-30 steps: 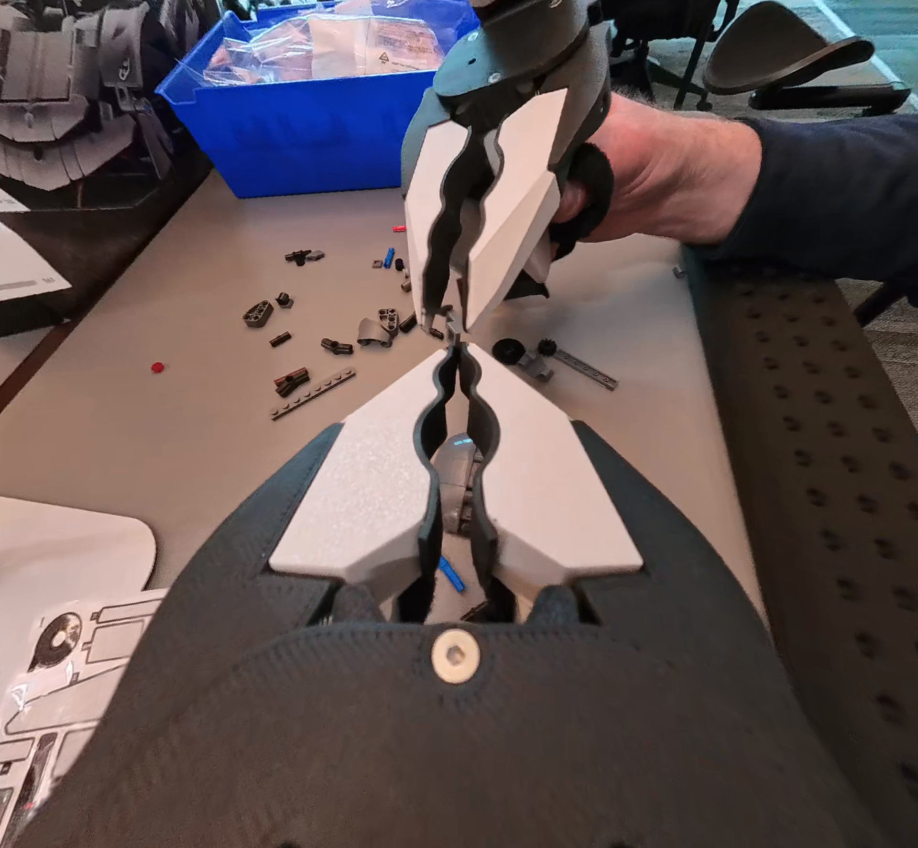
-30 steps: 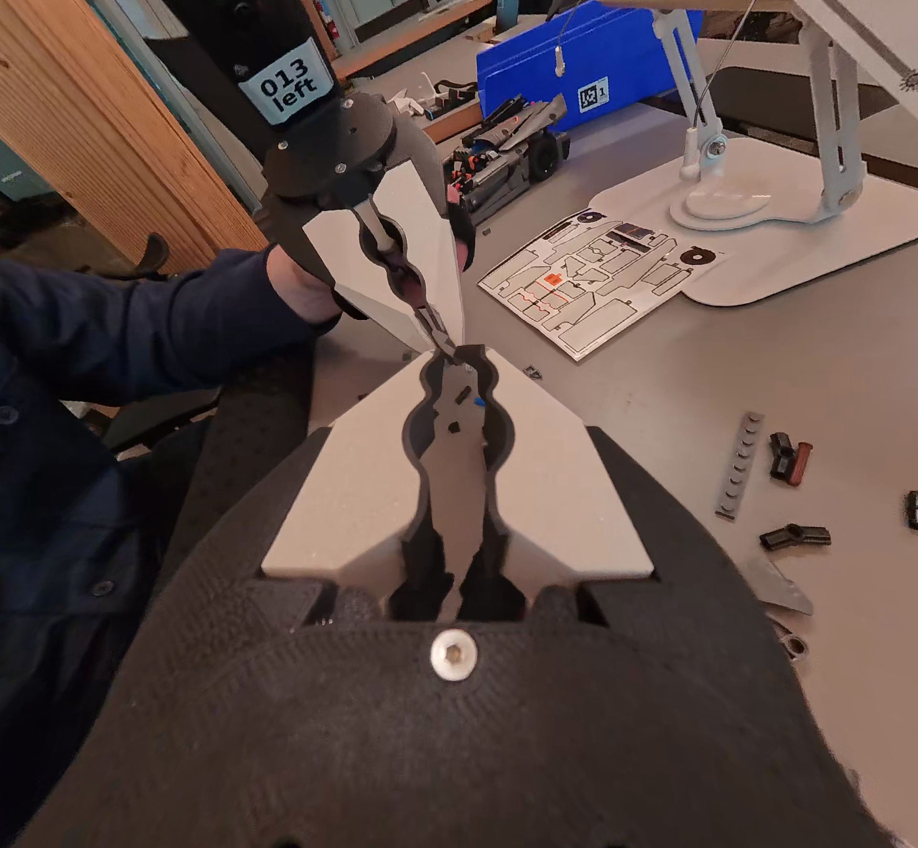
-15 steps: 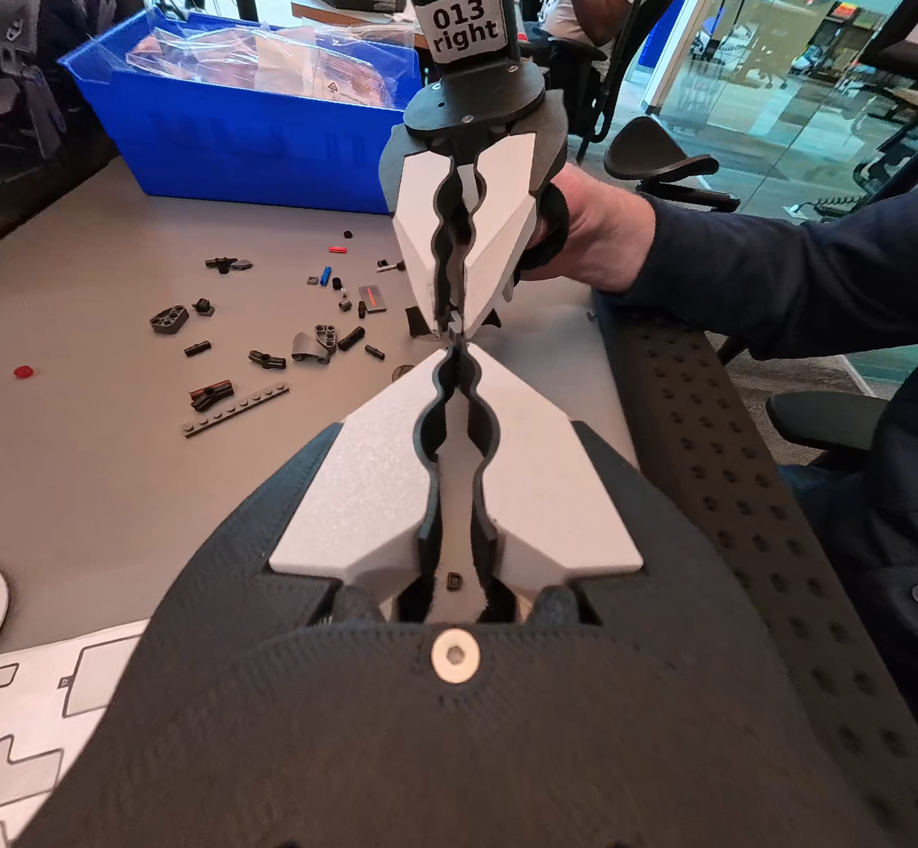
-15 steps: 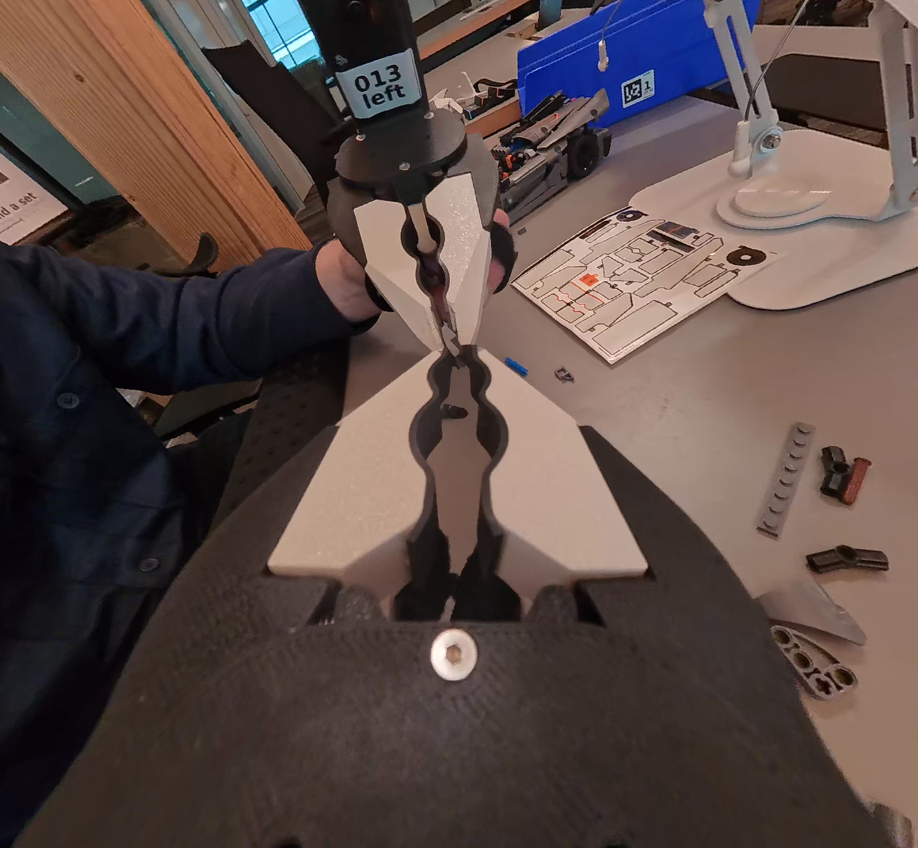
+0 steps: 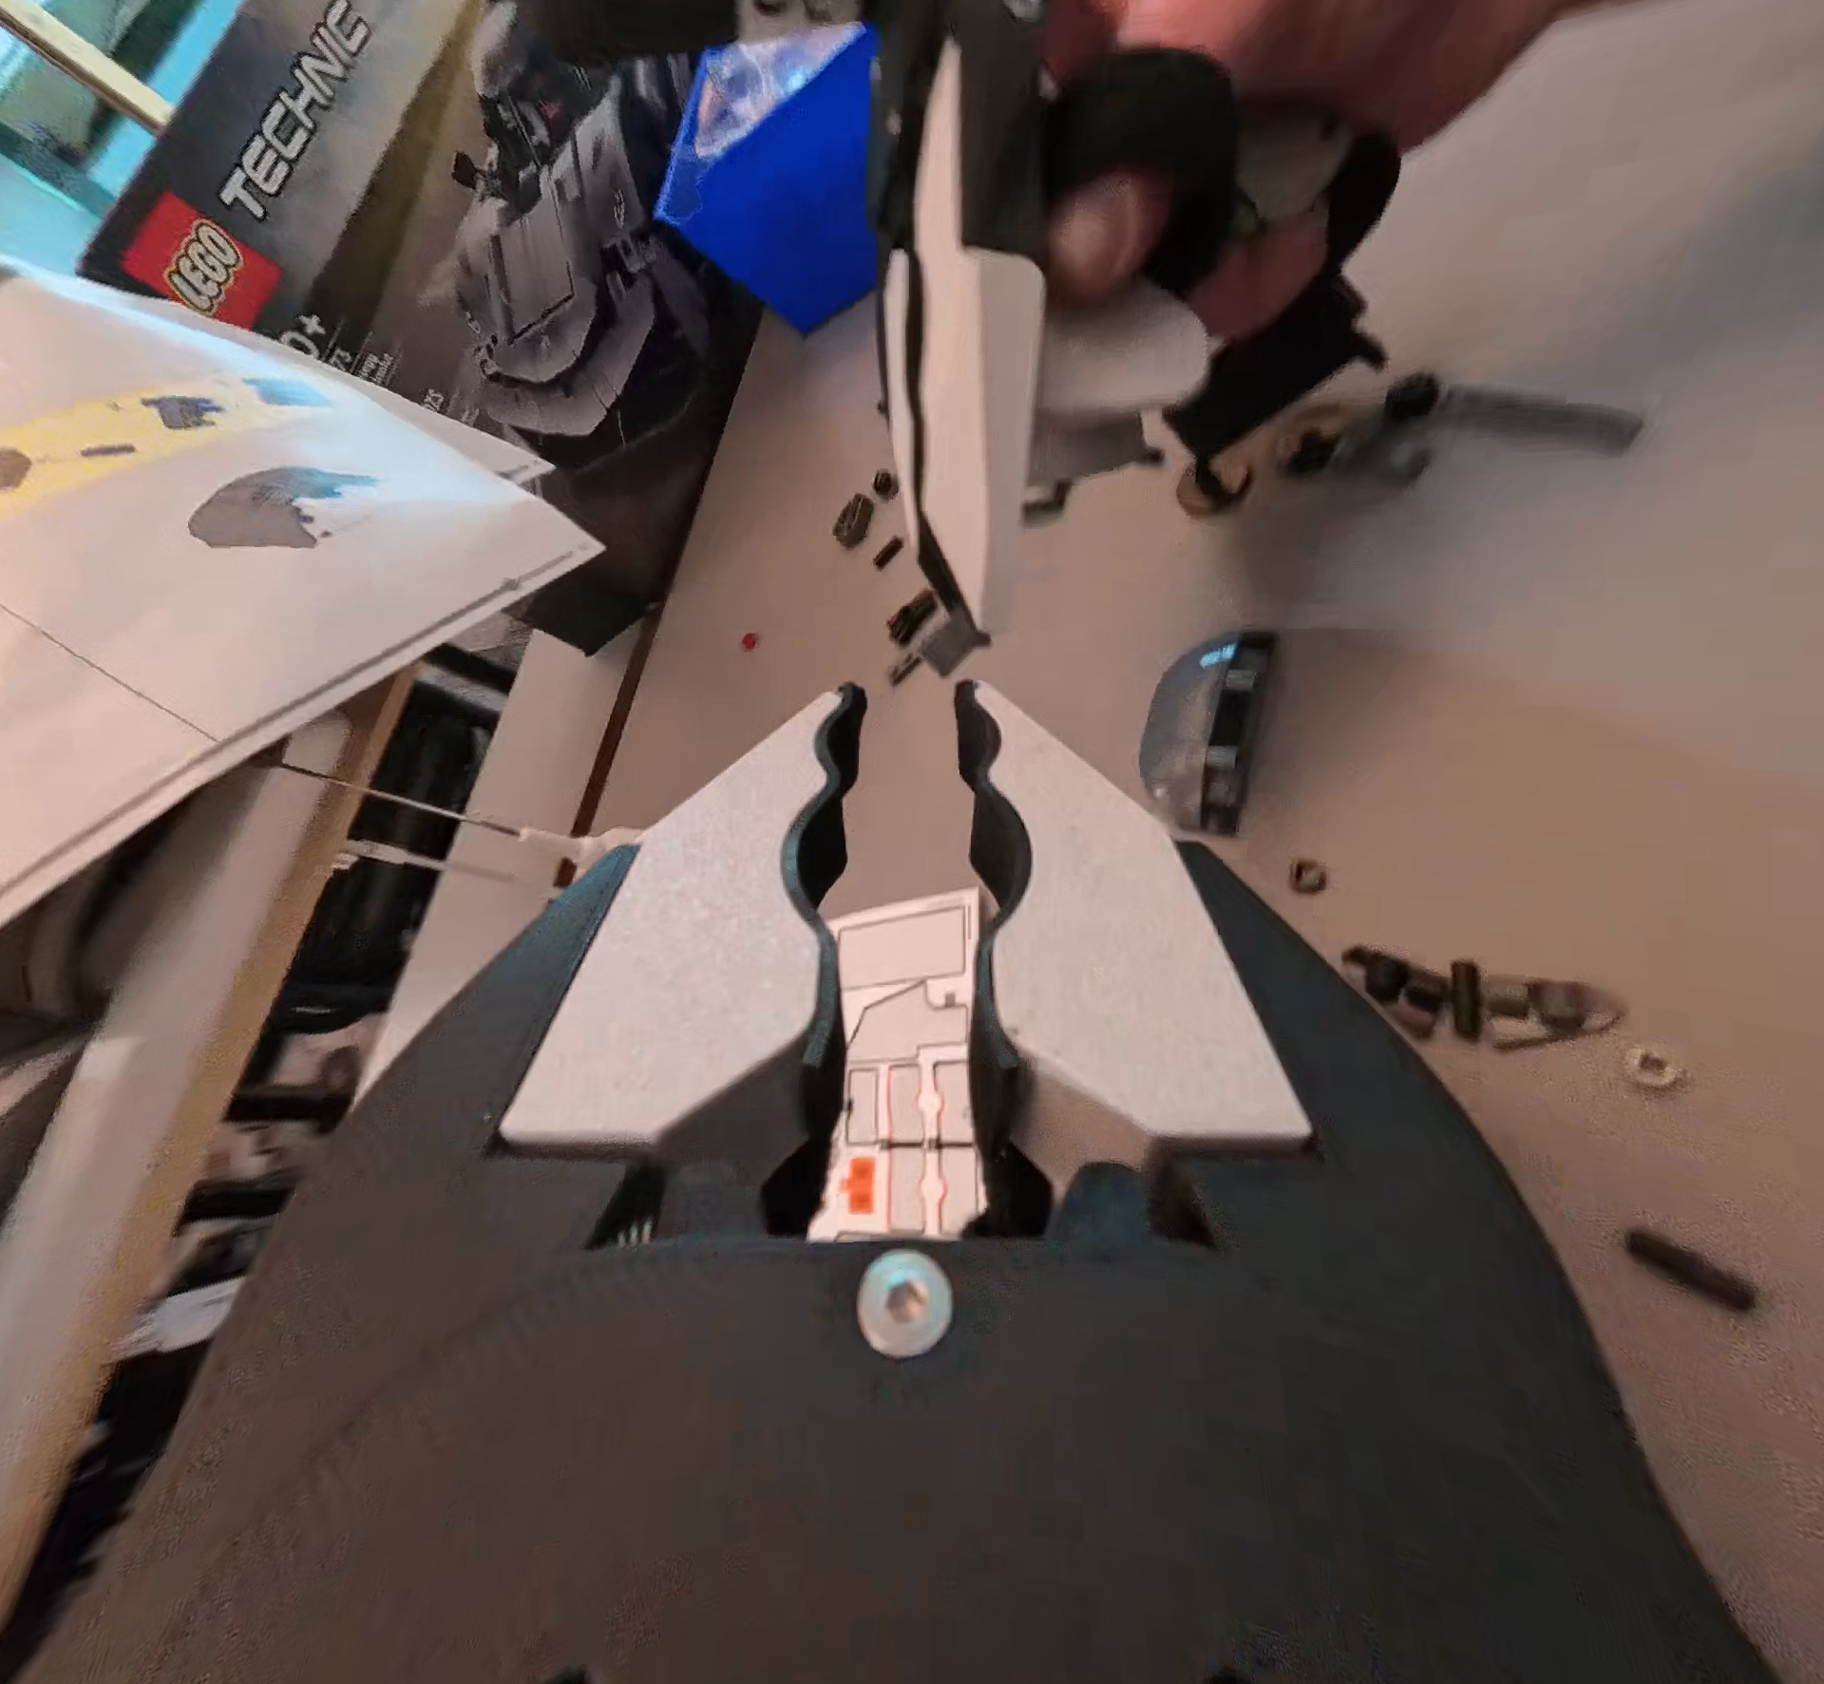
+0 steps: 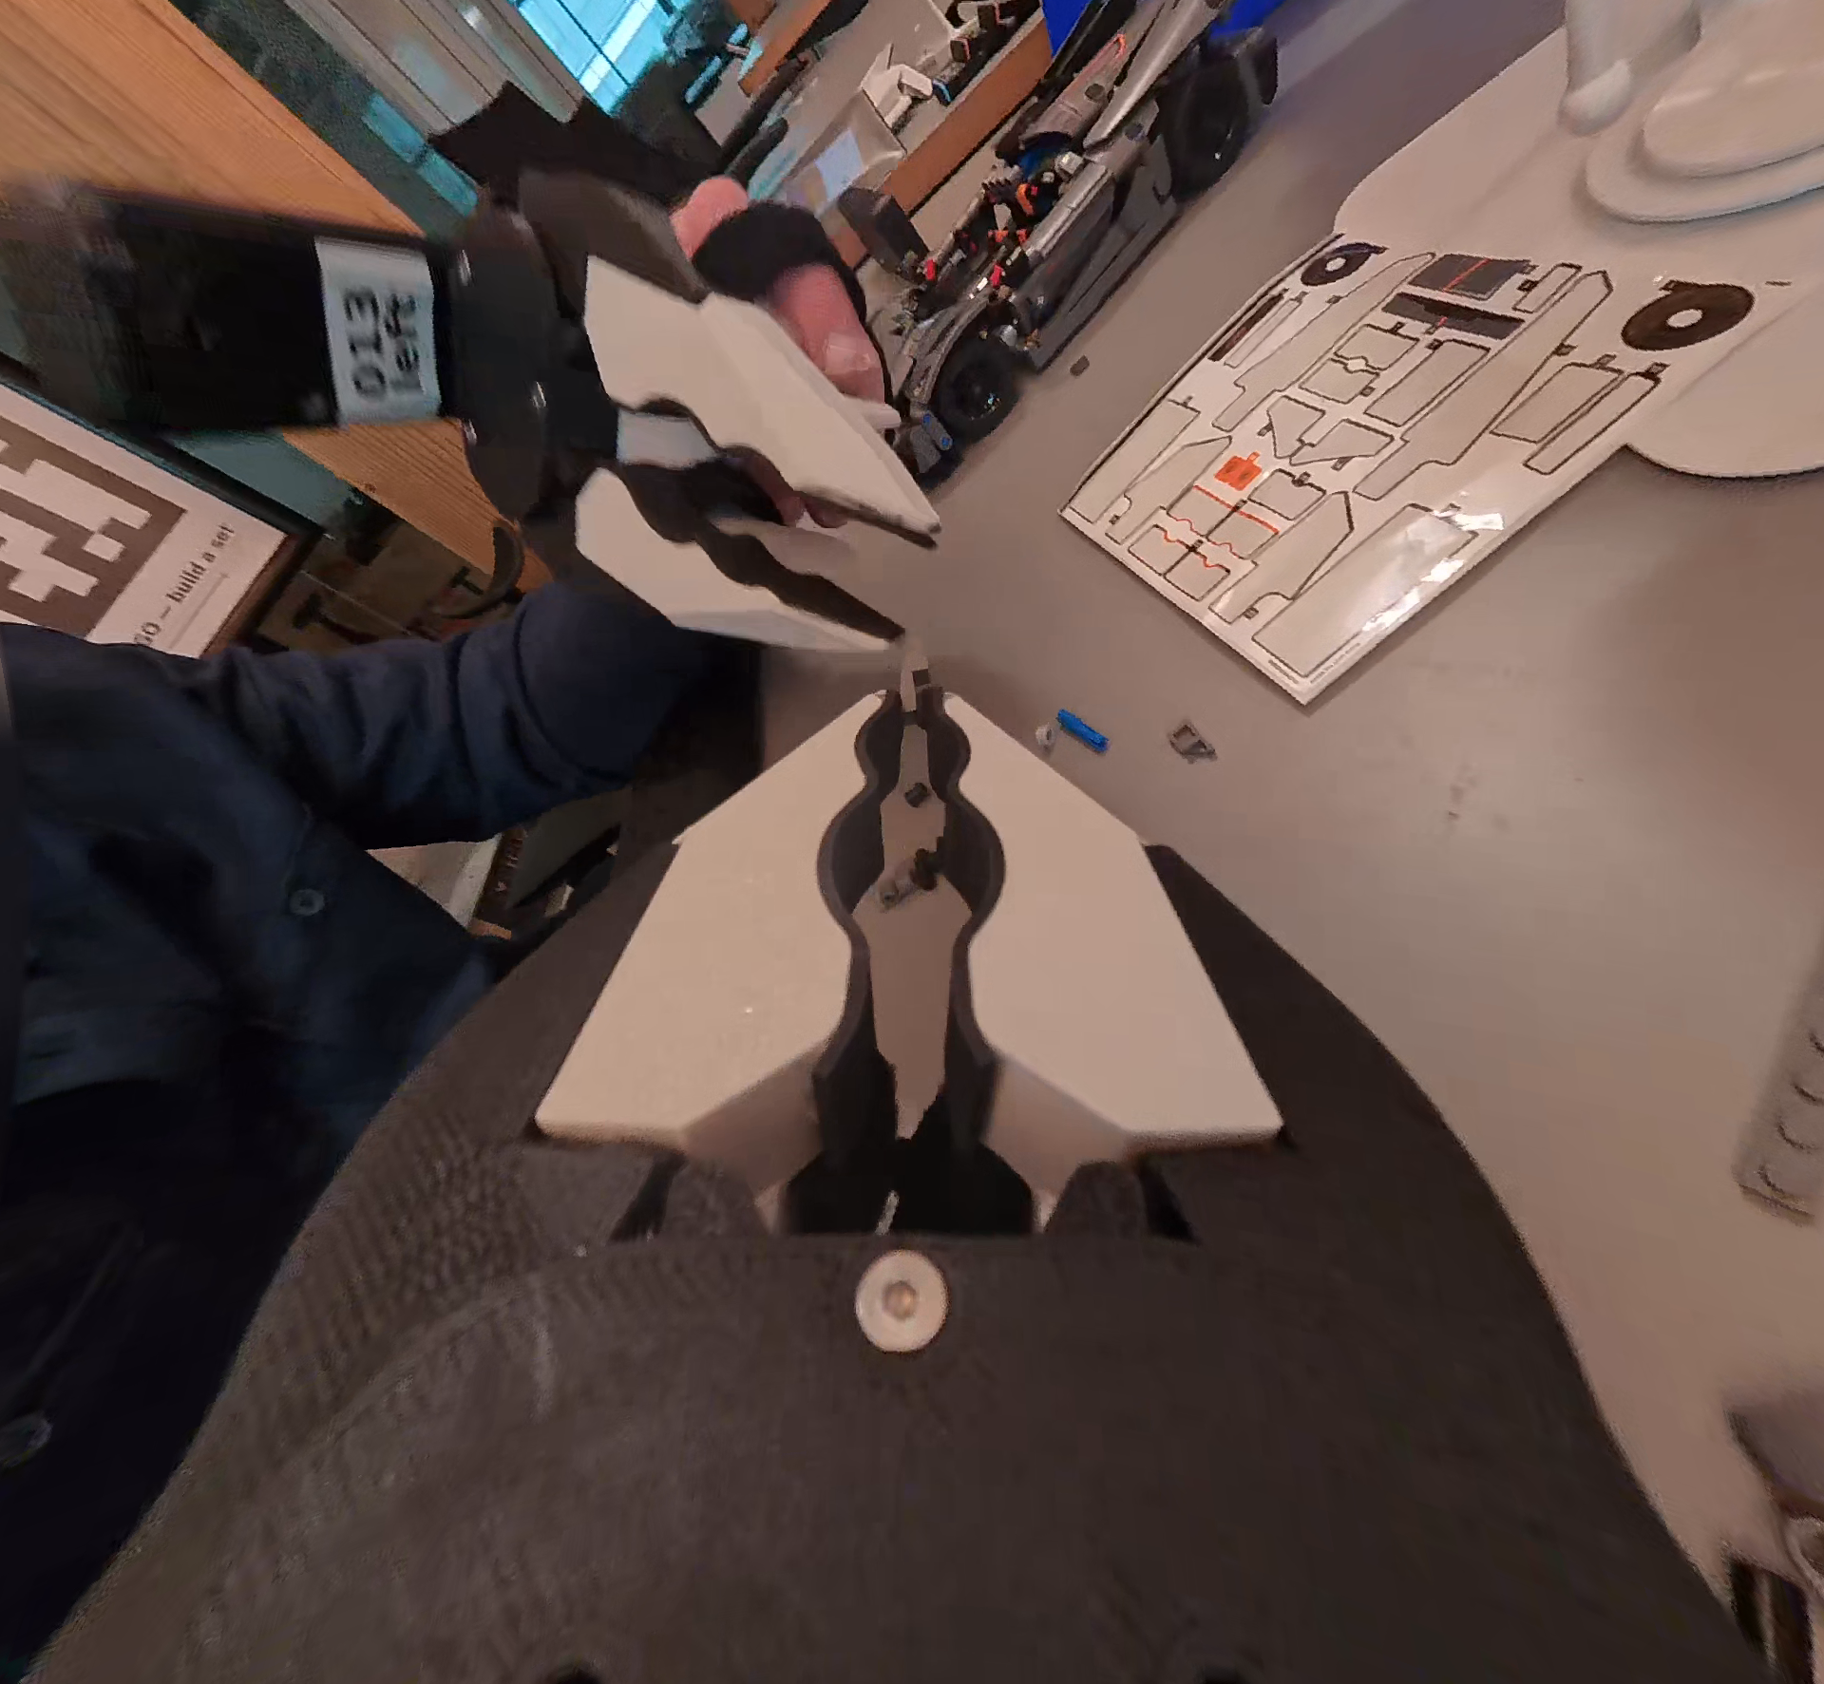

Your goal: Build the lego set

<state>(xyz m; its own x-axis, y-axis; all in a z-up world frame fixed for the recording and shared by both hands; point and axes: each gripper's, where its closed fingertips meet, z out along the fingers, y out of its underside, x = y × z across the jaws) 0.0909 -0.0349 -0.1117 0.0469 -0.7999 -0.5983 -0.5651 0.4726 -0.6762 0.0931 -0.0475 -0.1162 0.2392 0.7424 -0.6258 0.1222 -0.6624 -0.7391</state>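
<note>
Lego piece [image 6: 913, 684] pinched at right gripper [image 6: 913, 699] tips — left gripper [image 5: 908, 697] fingers parted, empty.

Left gripper [image 5: 906, 699] fingers parted; right gripper [image 6: 913, 699] fingers closed.

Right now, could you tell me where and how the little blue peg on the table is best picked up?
Take the blue peg at its middle, coming straight down from above with the open left tongs. It lies flat on the table, so close across its narrow width. The right tongs hold a small grey piece.
</note>
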